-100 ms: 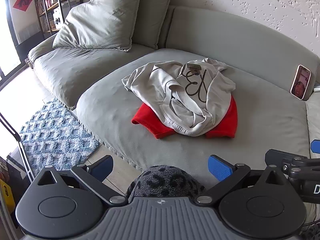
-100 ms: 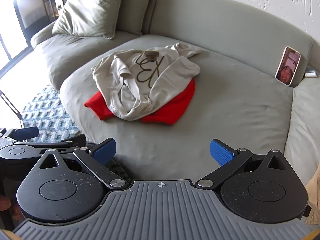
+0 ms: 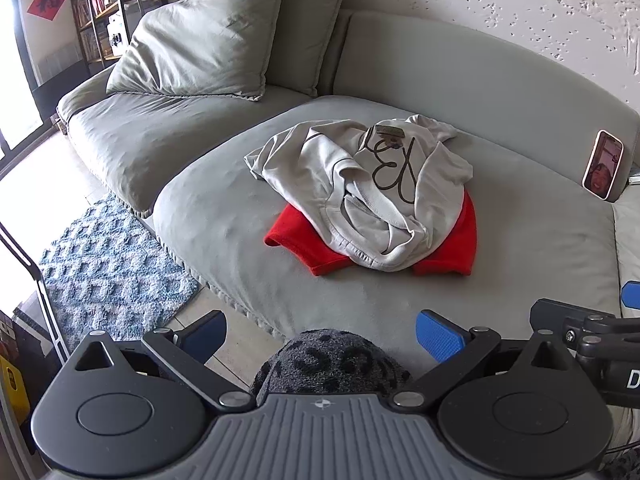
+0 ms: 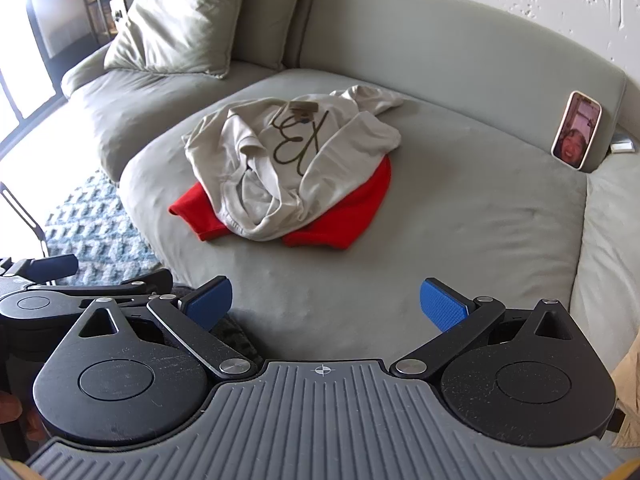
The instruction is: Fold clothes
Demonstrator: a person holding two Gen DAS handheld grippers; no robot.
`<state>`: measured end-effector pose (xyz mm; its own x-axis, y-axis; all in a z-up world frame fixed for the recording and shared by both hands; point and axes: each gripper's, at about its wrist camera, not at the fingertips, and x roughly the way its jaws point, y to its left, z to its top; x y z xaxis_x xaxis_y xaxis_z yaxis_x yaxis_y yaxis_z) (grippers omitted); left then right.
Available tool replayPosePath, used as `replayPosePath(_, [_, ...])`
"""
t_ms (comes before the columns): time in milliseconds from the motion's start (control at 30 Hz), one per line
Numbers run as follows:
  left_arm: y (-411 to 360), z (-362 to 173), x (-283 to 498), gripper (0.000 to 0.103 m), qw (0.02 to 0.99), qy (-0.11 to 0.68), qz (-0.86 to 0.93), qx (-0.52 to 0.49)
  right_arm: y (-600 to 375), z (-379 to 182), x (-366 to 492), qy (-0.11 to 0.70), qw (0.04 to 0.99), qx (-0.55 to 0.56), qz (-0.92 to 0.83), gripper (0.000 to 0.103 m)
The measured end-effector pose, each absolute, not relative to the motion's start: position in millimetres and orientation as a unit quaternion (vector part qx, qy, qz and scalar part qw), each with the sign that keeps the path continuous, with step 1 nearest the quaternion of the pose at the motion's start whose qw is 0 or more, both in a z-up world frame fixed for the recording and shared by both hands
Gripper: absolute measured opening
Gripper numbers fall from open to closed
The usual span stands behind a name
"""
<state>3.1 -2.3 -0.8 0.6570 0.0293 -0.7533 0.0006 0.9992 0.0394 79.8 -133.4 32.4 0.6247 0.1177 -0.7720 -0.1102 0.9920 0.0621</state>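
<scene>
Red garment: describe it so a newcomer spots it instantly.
On the grey sofa, find the clothes heap mid-cushion. The red garment lies at the bottom, flat on the cushion, poking out beneath the crumpled cream sweatshirt. It is the only bright red item there.

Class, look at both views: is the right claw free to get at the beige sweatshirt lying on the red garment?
Probably yes. The right claw is open and empty, and only bare sofa cushion lies between it and the beige sweatshirt, which sits on top of the red garment, uncovered.
</scene>
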Motion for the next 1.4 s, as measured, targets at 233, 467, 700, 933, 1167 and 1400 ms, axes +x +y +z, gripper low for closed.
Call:
replayPosePath(233, [8.2, -12.6, -5.0, 0.1, 0.909, 0.417, 0.007, 0.02, -131.4, 26.5, 76.7, 0.418, 0.906, 0.008, 0.059, 0.103])
replayPosePath(467, [0.4, -16.2, 4.3, 0.099, 0.906, 0.422, 0.013, 0.027, -131.5, 17.8, 74.6, 0.418, 0.907, 0.014, 0.057, 0.103])
replayPosePath(700, [-4.1, -14.6, 3.1, 0.098, 0.909, 0.414, 0.017, 0.036, -136.8, 12.3, 75.2, 0.422, 0.905, 0.03, 0.055, 0.103])
replayPosePath(933, [-3.9, -14.9, 4.5, 0.094, 0.908, 0.417, 0.013, 0.03, -136.0, 11.6, 76.8, 0.421, 0.905, 0.031, 0.053, 0.103])
replayPosePath(1167, [-4.8, -14.7, 4.4, 0.094, 0.906, 0.422, 0.013, 0.022, -137.4, 12.5, 75.1, 0.419, 0.906, 0.034, 0.052, 0.103])
replayPosePath(1400, [-6.3, -14.1, 5.3, 0.094, 0.905, 0.424, 0.015, 0.026, -138.2, 11.2, 74.6, 0.42, 0.905, 0.037, 0.052, 0.103])
